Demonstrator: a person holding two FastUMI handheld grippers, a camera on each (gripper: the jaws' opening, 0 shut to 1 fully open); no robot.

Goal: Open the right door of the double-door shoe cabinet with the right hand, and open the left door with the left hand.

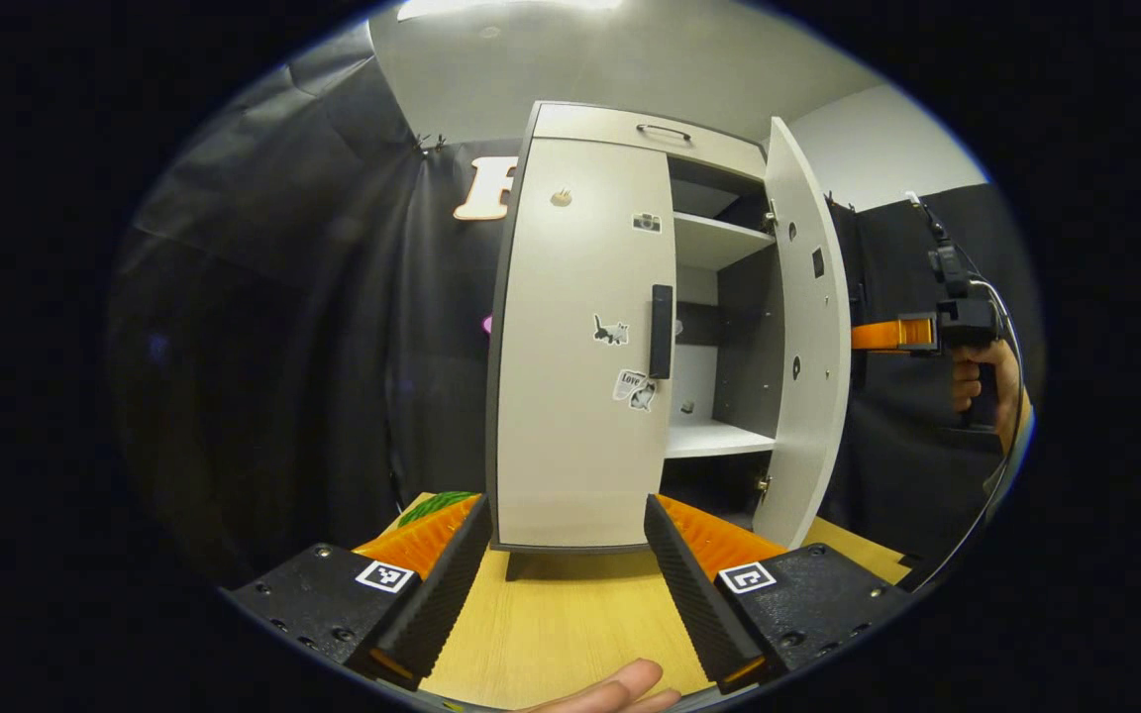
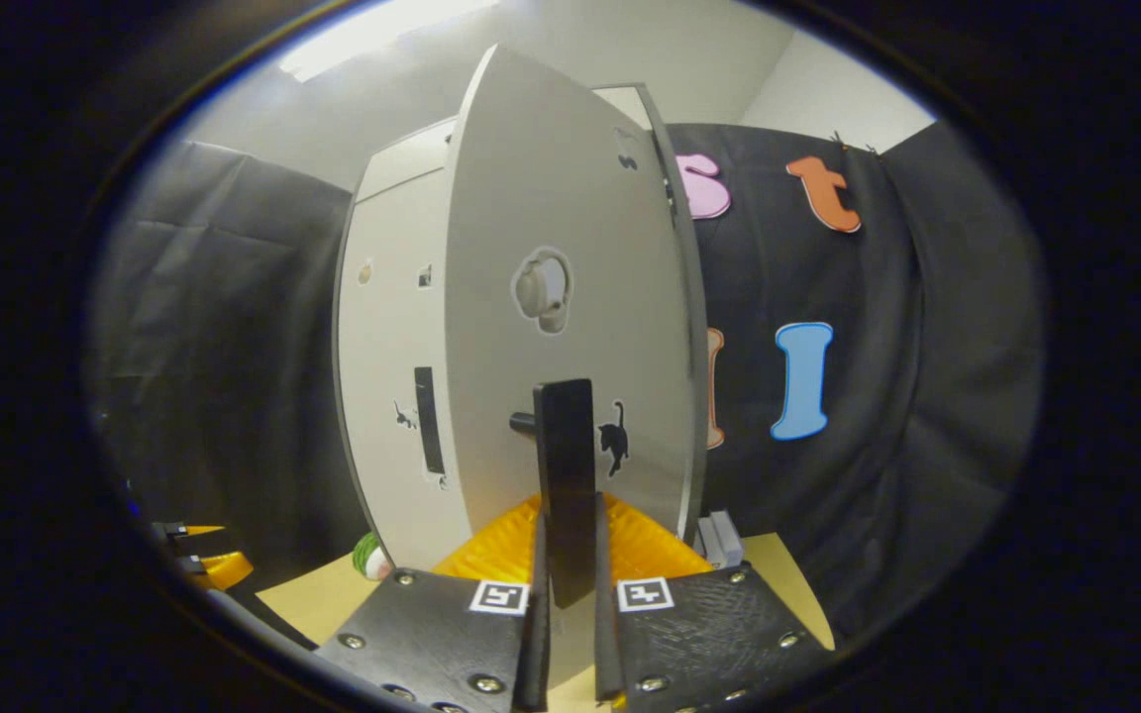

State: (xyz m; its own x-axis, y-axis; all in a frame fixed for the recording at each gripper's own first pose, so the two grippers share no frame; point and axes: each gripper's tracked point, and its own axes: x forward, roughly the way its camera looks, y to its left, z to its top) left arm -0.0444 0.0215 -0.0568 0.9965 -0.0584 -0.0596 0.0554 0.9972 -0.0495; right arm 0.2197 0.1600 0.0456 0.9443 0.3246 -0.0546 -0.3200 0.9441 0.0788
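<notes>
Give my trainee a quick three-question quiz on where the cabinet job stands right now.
1. True or false: the left door of the cabinet is shut.
2. What is the right gripper clamped on?
A. the right door's handle
B. a shelf
C. the top drawer
3. Fill in: the left gripper is ____, with its fingers apart in front of the left door.

Key:
1. True. Only the right door is swung out, showing the shelves.
2. A. Both fingers press on the black handle.
3. Open. It holds nothing yet.
</notes>
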